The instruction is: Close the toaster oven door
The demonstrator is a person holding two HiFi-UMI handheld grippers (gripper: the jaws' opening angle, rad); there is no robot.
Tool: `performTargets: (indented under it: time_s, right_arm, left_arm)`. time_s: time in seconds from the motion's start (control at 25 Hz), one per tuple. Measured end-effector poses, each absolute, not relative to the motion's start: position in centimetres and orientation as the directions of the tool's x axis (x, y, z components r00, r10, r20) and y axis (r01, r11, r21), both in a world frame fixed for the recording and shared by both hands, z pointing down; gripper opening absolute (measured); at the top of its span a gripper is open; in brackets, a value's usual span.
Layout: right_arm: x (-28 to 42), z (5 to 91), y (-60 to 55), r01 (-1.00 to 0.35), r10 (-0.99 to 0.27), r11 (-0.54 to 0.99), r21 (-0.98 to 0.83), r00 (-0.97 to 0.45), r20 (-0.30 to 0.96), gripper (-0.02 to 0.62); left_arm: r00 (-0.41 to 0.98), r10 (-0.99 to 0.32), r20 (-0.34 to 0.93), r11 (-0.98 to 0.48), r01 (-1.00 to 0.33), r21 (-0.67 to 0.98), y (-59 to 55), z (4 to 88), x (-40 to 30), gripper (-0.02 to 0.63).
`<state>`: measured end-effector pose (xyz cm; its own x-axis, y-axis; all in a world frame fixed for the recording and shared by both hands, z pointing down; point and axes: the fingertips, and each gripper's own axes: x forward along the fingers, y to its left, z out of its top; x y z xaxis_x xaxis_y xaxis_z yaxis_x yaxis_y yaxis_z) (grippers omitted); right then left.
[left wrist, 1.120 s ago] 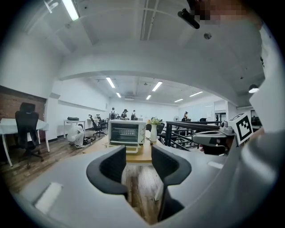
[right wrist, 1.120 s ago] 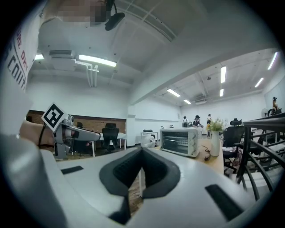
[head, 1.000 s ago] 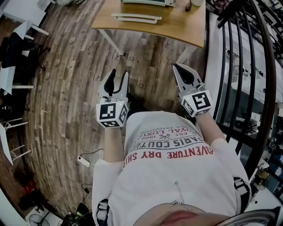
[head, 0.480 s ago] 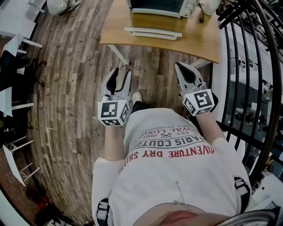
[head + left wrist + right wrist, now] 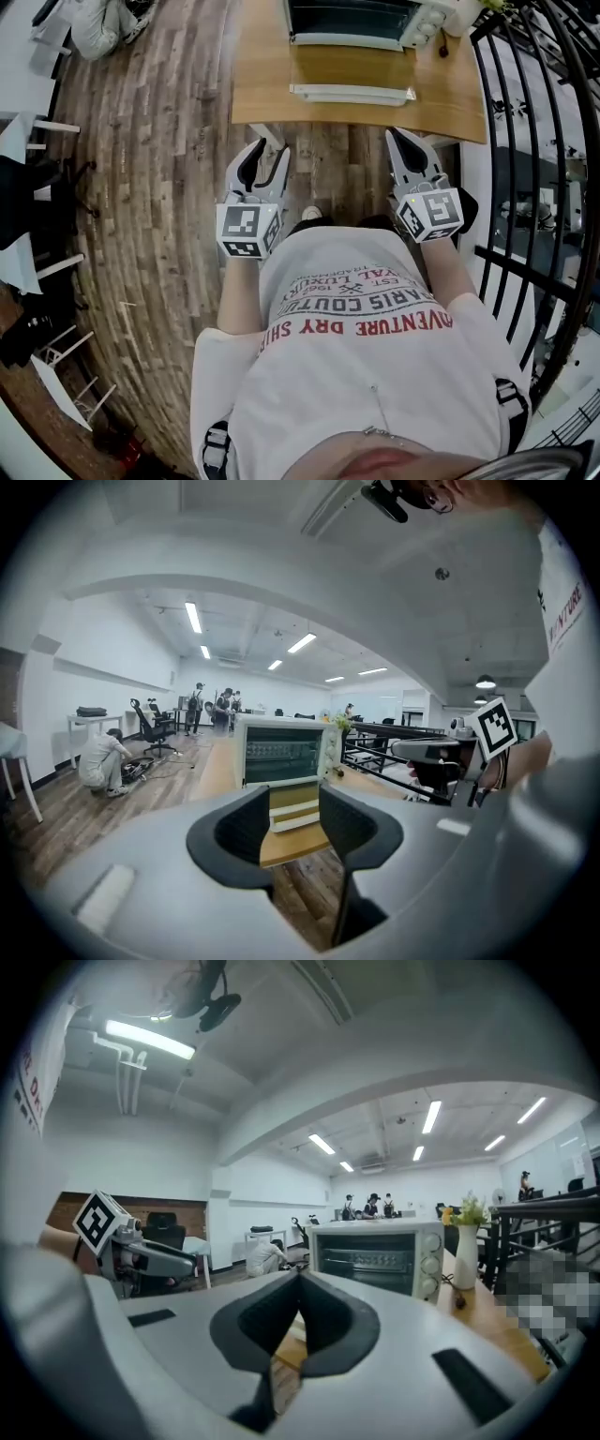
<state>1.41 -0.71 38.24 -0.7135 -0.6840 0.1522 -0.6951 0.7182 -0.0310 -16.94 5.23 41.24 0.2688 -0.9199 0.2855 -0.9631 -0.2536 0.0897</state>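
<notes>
While the left gripper (image 5: 269,148) gapes, the oven door (image 5: 352,93) lies ahead.

My shirt (image 5: 366,375), red print, upside down in head view: "ADVENTURE DRY SH…", "PARIS COUTU…"; smaller dark print "…YAL LUXU…", "EST. 1962". Left gripper view catches "…NTURE" on the shirt edge. Cubes on left gripper (image 5: 270,150) and right gripper (image 5: 396,136) carry square code markers, no letters.
</notes>
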Motion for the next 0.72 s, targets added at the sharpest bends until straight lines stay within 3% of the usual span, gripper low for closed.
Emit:
performTargets:
  time_s: [0.36,0.72]
  right_arm:
    - [2.2,41.6,-5.2,-0.728,-0.706,0.683,-0.058,-0.679,0.202,-0.014]
    - [2.2,44.6,-9.2,-0.676,-0.644,0.731,-0.091,-0.728,0.237,-0.014]
  left_arm:
    - [0.317,-0.86,0.4,-0.288,-0.948,0.133,-0.3,47.5,-16.5,0.166]
    - [0.312,-0.805,0.505,-0.264,-0.95,0.165,-5.1,54.7,-15.5,0.166]
